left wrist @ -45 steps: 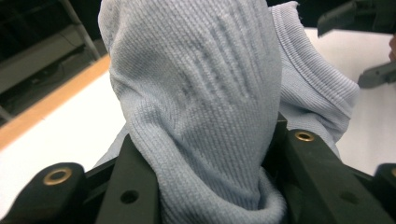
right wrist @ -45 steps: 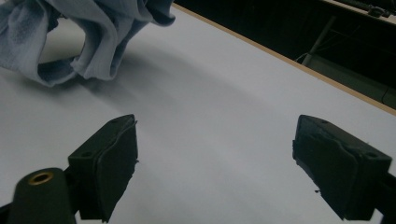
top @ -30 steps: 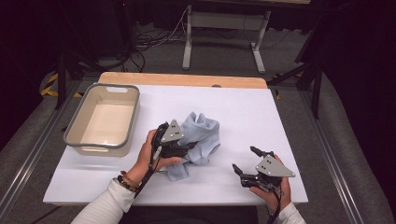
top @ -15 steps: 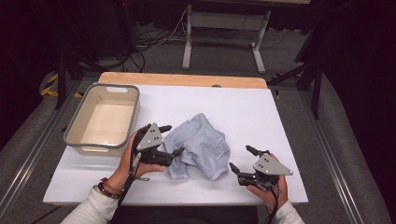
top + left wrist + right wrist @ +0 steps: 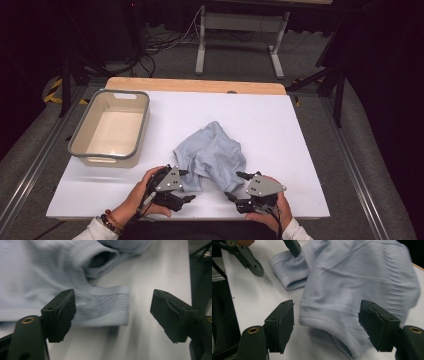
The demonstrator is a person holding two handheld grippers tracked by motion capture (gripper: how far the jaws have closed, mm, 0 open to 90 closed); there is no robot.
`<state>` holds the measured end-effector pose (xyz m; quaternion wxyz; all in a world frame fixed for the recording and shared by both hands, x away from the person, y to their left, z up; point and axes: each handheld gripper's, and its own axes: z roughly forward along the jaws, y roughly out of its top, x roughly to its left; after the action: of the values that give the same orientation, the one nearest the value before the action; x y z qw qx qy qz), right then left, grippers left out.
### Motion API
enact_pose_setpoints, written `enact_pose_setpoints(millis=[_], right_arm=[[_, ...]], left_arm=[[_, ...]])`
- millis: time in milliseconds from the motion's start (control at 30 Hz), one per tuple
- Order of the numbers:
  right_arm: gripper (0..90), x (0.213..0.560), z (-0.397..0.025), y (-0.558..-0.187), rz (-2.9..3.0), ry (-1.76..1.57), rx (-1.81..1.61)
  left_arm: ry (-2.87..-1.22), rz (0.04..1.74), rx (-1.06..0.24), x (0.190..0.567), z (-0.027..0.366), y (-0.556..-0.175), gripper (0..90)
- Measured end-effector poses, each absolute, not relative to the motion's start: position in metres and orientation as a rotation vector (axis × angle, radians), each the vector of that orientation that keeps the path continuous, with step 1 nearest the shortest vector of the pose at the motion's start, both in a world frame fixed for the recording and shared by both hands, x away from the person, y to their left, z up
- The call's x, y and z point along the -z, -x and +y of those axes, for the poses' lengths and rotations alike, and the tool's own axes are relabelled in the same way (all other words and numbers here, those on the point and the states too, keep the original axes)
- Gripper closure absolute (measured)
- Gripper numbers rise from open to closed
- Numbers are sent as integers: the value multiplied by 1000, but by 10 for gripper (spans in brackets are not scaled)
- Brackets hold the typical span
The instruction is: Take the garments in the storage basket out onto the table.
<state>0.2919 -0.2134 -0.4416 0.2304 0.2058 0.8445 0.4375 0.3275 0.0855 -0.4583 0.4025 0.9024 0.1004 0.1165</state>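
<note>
high view: crumpled pale blue knit garment lies centre frame; my left gripper and right gripper flank its lower edge. left gripper view: jaws wide, framing its band for a pinch. right gripper view: jaws wide astride the hem.

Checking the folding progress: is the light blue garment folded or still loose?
Loose: the light blue garment lies crumpled on the table, hems bunched and overlapping.

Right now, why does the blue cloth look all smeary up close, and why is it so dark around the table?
In the left gripper view the cloth is streaked with motion blur, while the tongs look sharp. In the right gripper view the cloth's far edge smears too. In the high view the white table is brightly lit, but the floor around it falls into shadow.
</note>
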Motion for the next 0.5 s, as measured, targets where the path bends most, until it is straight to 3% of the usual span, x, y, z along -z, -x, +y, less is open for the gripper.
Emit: enact_pose_setpoints(millis=[233, 300, 433, 467, 500], right_arm=[[400, 452, -201, -301, 2359, -539, -1144], [476, 454, -199, -304, 2371, -548, -1137], [674, 454, -198, -305, 2371, -533, -1126], [755, 451, -201, -305, 2357, -534, -1128], [755, 451, -201, -305, 2357, -534, -1128]], left_arm=[[-2317, 267, -253, 467, 79, -334, 374], [-2325, 275, -214, 467, 82, -338, 437], [-2358, 264, -235, 460, 84, -343, 684], [-2363, 260, -271, 455, 84, -341, 829], [-2363, 260, -271, 455, 84, -341, 841]])
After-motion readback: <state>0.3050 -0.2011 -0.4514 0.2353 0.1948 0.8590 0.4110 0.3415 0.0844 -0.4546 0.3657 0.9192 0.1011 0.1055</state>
